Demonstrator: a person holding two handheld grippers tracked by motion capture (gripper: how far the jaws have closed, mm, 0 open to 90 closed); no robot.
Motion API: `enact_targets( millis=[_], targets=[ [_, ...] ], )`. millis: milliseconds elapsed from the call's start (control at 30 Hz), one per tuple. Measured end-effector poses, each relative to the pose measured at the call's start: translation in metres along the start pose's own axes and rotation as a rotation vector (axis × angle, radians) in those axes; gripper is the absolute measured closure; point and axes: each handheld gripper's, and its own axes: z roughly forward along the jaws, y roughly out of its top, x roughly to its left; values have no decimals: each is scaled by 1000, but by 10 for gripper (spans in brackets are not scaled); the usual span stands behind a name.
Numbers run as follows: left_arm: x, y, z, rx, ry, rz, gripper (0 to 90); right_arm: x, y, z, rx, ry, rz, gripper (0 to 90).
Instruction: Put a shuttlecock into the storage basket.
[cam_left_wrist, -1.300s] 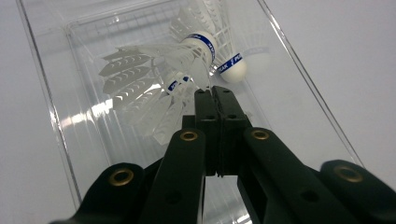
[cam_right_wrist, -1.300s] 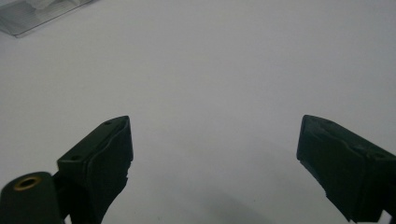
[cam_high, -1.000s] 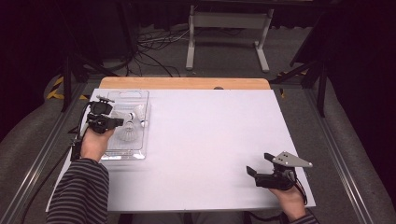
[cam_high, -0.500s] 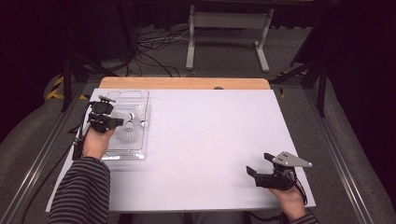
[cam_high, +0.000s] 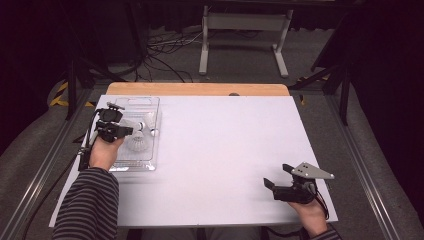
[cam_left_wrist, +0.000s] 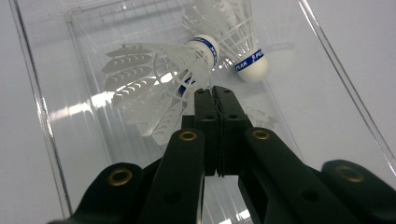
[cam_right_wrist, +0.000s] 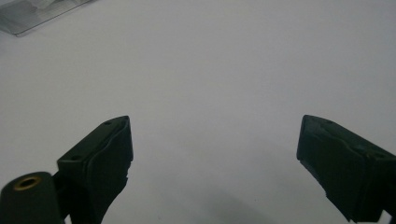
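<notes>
Shuttlecocks lie in a clear plastic tray (cam_high: 150, 102) at the table's far left corner: one shuttlecock (cam_left_wrist: 159, 74) on its side with its cork toward the middle, a second shuttlecock (cam_left_wrist: 243, 46) just behind it, the two corks near each other. Blue bands wrap both corks; "PEAK" reads in white on the second one's band. The left gripper (cam_left_wrist: 215, 93) sits low over the tray, its jaws clenched together, their tips at the feathers of the nearer shuttlecock; whether a feather is pinched I cannot tell. The tray's raised walls run close on both sides of it. The right gripper (cam_high: 280, 180) rests near the white table's (cam_high: 225, 150) near right corner, jaws released wide, with bare tabletop stretching between it and the tray
</notes>
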Motion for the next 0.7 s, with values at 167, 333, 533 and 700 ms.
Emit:
enact_targets(
  millis=[167, 333, 533, 700],
  targets=[
    [-1, 0, 0, -2, 3, 2, 866, 0, 0, 0, 0, -1, 1, 110],
    [-2, 0, -1, -1, 1, 4, 809, 0, 0, 0, 0, 0, 0, 110],
    [-2, -1, -2, -3, 6, -1, 699, 0, 0, 0, 1, 0, 1, 110],
    [-1, -1, -3, -3, 9, 3, 634, 0, 0, 0, 1, 0, 0, 110]
  ],
)
